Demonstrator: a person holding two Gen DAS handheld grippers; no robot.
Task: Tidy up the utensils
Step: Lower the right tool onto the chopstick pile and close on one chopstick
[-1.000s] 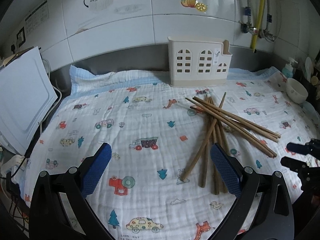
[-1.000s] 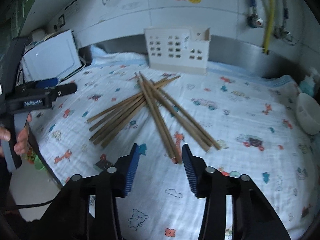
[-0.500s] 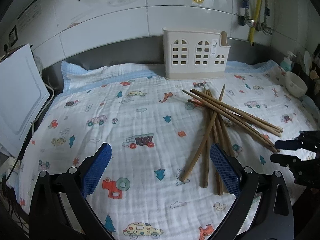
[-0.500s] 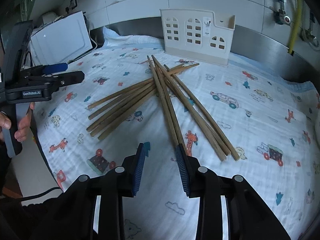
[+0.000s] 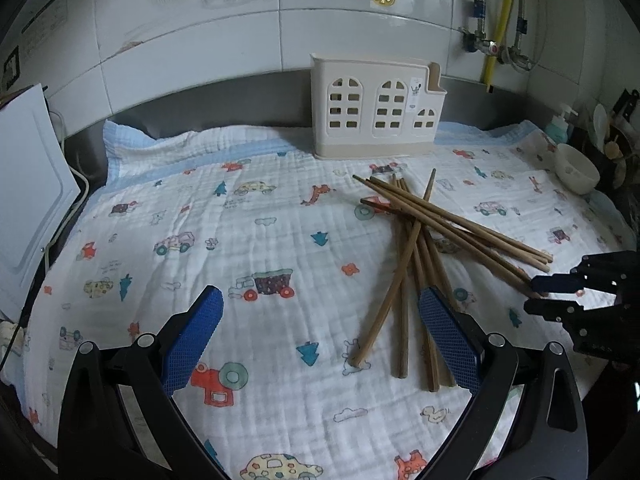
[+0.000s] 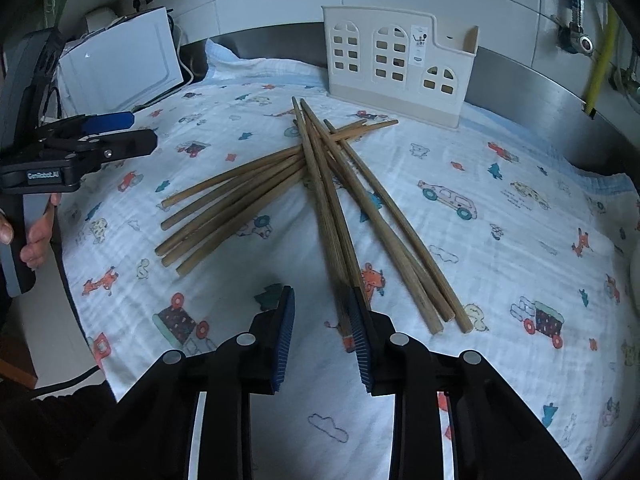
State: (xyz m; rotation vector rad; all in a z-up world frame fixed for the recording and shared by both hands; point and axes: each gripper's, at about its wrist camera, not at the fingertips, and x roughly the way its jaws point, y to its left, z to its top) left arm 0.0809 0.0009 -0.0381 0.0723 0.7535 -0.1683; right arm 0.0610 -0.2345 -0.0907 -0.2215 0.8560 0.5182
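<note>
Cotton cloth [image 5: 260, 240]: white, printed with cars and trees, lying spread over the whole counter and bearing everything else.
White board [image 5: 24, 208]: leaning at the counter's left edge, beside the cloth.
Utensil holder [image 5: 376, 112]: cream plastic with arched window cut-outs, standing upright at the back of the cloth against the steel backsplash.
Chopsticks [image 6: 320, 184]: brown wooden sticks lying in a crossed heap on the cloth in front of the holder, one bundle fanning left, another running toward the right gripper.
Bowl [image 5: 576, 168]: white, sitting at the cloth's far right edge.
Left gripper [image 5: 320, 332]: hovering over the cloth with its blue pads spread wide, nothing between them; the heap's near ends are lying just beside its right pad.
Right gripper [image 6: 320, 320]: pointing down at the near ends of two sticks; its jaws have just been closing, a clear gap is remaining, and the stick ends are lying by the right pad, not yet pinched.
Hand [image 6: 36, 236]: gripping the left tool's handle.
</note>
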